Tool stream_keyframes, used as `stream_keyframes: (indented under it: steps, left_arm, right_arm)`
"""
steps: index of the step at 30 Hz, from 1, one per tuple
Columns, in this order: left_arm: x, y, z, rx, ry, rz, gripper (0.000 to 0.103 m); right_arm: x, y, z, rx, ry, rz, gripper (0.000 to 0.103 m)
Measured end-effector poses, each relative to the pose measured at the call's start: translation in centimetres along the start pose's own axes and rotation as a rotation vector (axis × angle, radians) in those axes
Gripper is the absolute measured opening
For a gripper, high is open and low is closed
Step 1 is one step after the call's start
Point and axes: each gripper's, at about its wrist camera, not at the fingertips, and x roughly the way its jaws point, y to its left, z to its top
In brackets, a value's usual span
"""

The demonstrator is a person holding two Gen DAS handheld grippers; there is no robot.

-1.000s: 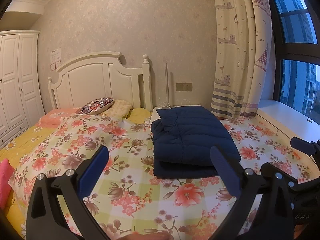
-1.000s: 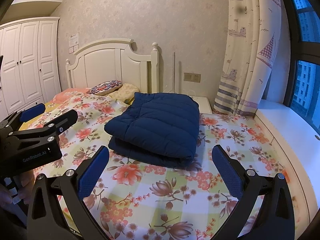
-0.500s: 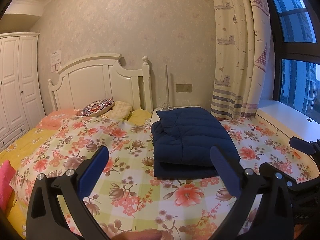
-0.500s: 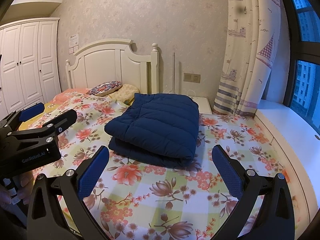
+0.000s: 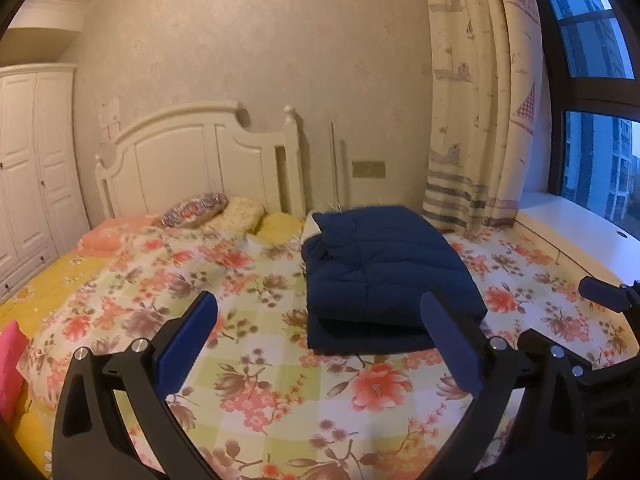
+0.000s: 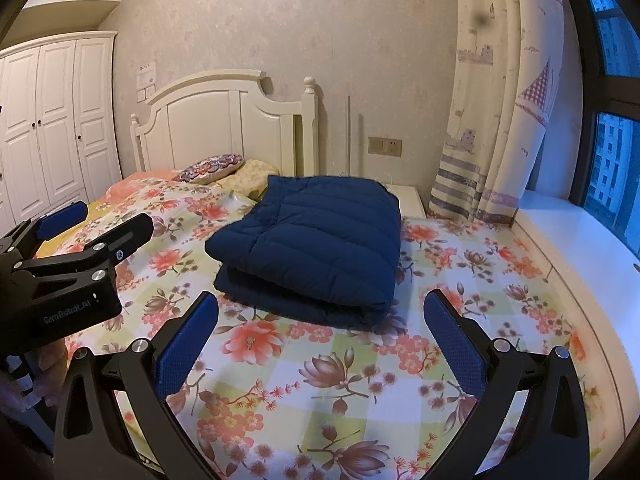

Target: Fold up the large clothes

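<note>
A dark blue quilted down jacket lies folded into a thick rectangle on the floral bedspread, right of the bed's middle. It also shows in the right wrist view as the jacket. My left gripper is open, held back from the jacket's near edge with nothing between its blue pads. My right gripper is open too, just short of the jacket. The left gripper's body appears at the left of the right wrist view, held by a hand.
A white headboard and pillows stand at the far end. A white wardrobe is on the left. A curtain, a window and a white sill run along the right. A pink cloth lies at the bed's left edge.
The left wrist view has tilted slightly upward and is a little blurred. The jacket and the right gripper have stayed put. Both grippers remain open.
</note>
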Motion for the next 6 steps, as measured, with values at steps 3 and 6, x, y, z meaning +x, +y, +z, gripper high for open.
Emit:
stream_keyframes:
  steps: [3,6]
  left_arm:
    - [1.9,0.7,-0.5,-0.018,0.054,-0.011,0.101]
    - [5.2,2.9,-0.8,0.000,0.107,0.014,0.101]
  right_arm:
    - [1.2,-0.7,-0.5,0.006,0.026,-0.002,0.099]
    - [2.5,-4.6,-0.3,0.029,0.049,-0.067,0.099]
